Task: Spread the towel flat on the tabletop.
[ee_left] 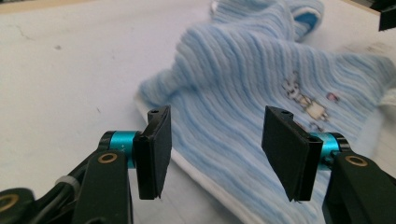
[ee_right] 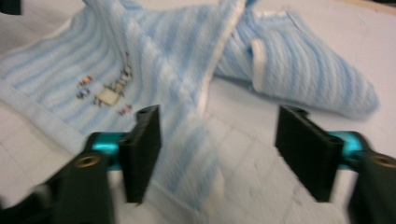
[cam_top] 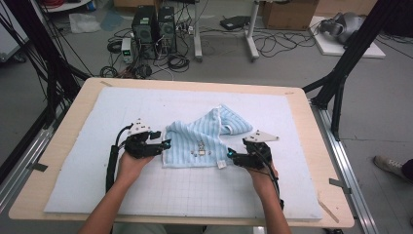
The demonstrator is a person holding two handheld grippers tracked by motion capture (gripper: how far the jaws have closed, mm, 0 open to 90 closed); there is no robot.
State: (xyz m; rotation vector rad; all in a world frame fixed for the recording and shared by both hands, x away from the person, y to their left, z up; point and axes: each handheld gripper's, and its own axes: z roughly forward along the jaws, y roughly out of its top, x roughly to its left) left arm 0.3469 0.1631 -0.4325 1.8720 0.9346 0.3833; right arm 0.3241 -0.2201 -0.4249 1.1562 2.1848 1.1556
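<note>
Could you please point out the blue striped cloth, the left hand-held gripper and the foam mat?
blue striped cloth (cam_top: 195, 139): high view, its middle.
left hand-held gripper (cam_top: 168, 143): high view, between its fingertips.
foam mat (cam_top: 122, 105): high view, bare far-left part.

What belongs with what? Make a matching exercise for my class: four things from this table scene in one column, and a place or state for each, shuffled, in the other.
Things:
1. left gripper
2. right gripper
3. striped cloth
4. foam mat

Places or states:
A. crumpled, pale blue with a small picture stitched on
B. open at the cloth's left edge
C. spread flat over the wooden table
D. open at the cloth's near right corner

Pairs: 1-B, 2-D, 3-A, 4-C
</note>
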